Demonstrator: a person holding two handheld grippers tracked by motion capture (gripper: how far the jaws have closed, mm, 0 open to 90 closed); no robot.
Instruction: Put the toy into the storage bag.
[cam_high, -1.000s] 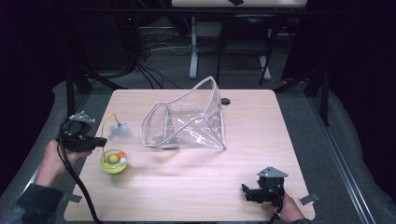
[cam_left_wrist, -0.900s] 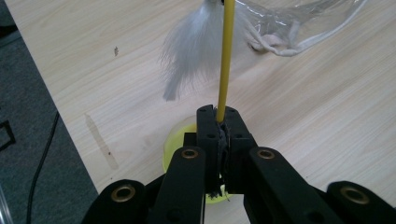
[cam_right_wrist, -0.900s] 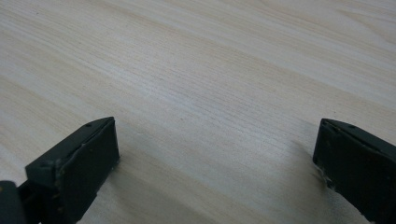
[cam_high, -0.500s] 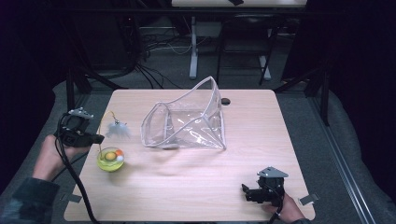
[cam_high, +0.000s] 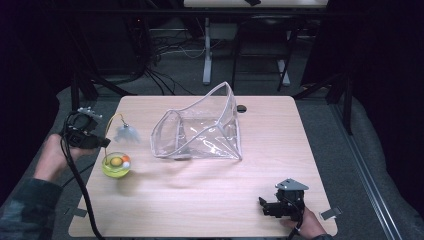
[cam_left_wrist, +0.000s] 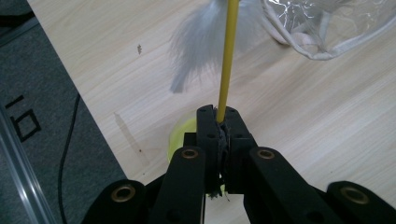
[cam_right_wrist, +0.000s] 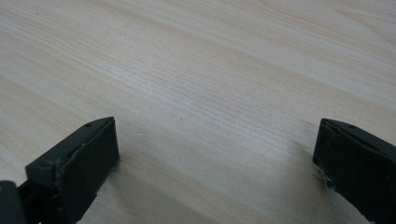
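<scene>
The wand (cam_left_wrist: 227, 60), a thin yellow stick with a grey feather (cam_left_wrist: 201, 51) at its far end, is being held at the left edge of the counter (cam_high: 210, 200). In the high view the wand (cam_high: 111, 125) is arching up from the left hand-held gripper (cam_high: 102, 143) and curving right to the feather (cam_high: 127, 133), which is hanging just above the wood, near the left side of the bag (cam_high: 200, 132) but apart from it. In the left gripper view the left hand-held gripper (cam_left_wrist: 219, 114) is clamping the stick between its jaws, which are pressed together with no gap beyond the stick itself; the stick is rising straight out of the tips toward the feather and the bag's (cam_left_wrist: 327, 28) white-edged rim.

Just under and right of that gripper a yellow bowl (cam_high: 116, 165) is sitting on the counter, holding small round pieces, one orange and one pale; its yellow rim (cam_left_wrist: 180, 133) is peeking out behind the jaws in the left gripper view. The clear bag is lying in the middle of the counter, its mouth opening toward the left.

The right hand-held gripper (cam_high: 261, 206) is resting low at the near right corner of the counter, well apart from the bag. In the right gripper view its jaws (cam_right_wrist: 215, 154) are standing wide apart with bare wood between them, holding nothing.
</scene>
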